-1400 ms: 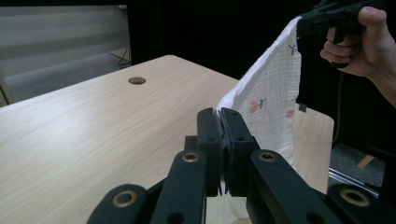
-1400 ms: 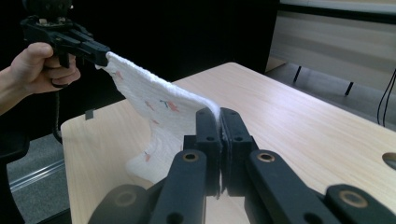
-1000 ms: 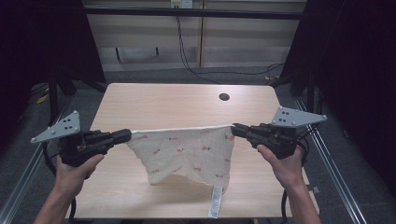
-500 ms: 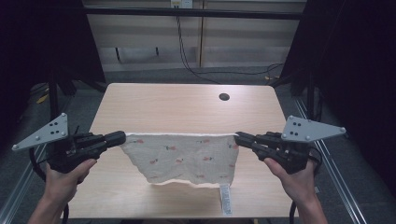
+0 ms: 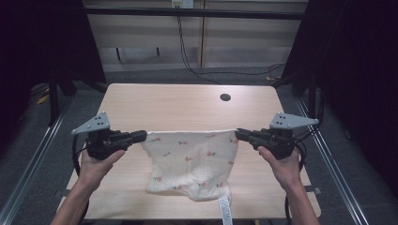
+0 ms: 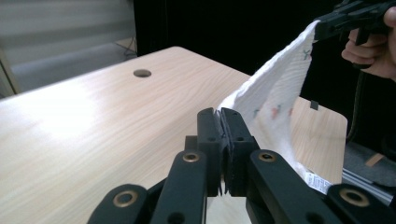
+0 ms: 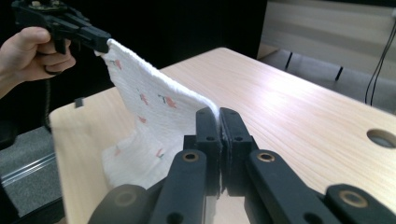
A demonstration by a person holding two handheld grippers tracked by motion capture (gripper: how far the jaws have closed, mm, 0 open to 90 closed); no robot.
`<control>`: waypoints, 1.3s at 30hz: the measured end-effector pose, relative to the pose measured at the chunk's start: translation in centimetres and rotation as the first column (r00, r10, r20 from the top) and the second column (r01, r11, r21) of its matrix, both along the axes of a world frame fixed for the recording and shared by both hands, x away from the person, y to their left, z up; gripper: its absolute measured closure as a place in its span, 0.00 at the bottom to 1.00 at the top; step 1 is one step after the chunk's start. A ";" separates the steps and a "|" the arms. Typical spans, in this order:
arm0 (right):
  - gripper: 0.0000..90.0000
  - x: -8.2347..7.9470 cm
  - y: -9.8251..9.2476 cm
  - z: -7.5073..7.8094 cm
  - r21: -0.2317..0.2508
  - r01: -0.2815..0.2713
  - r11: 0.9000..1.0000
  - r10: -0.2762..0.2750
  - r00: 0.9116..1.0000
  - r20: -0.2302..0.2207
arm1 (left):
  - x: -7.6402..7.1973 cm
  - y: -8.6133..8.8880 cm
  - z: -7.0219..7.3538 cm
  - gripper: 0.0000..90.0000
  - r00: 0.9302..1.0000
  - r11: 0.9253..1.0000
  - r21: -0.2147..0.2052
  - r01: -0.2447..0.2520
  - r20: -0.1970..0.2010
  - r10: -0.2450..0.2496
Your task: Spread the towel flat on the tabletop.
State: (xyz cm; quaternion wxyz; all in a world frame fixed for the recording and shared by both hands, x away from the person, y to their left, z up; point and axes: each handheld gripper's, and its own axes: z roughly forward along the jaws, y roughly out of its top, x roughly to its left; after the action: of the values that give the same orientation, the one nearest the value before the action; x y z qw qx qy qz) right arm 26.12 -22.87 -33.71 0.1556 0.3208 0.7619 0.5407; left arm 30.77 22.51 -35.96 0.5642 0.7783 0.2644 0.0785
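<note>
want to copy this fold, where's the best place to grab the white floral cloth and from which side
Grip the white floral cloth at its two top corners, coming in level from either side. The left gripper and right gripper are shut on those corners, so the top hem runs taut and the rest hangs flat to the table, with its label at the near edge.

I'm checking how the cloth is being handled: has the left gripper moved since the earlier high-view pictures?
Yes. The left gripper, shut on the cloth, swung outward toward the table's left edge, then came back inward over it.
</note>
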 end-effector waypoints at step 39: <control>0.71 12.8 0.7 -12.0 -0.173 0.177 0.969 -0.216 0.945 -0.245 | 11.1 -0.6 -9.3 0.76 0.960 0.987 0.097 -0.130 -0.236 0.150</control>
State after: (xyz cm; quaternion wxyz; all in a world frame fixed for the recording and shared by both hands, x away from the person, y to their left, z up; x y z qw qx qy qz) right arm 38.91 -22.18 -45.75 0.1302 0.4516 0.7781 0.4167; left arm 41.86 21.92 -45.21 0.4889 0.7833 0.3825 0.0332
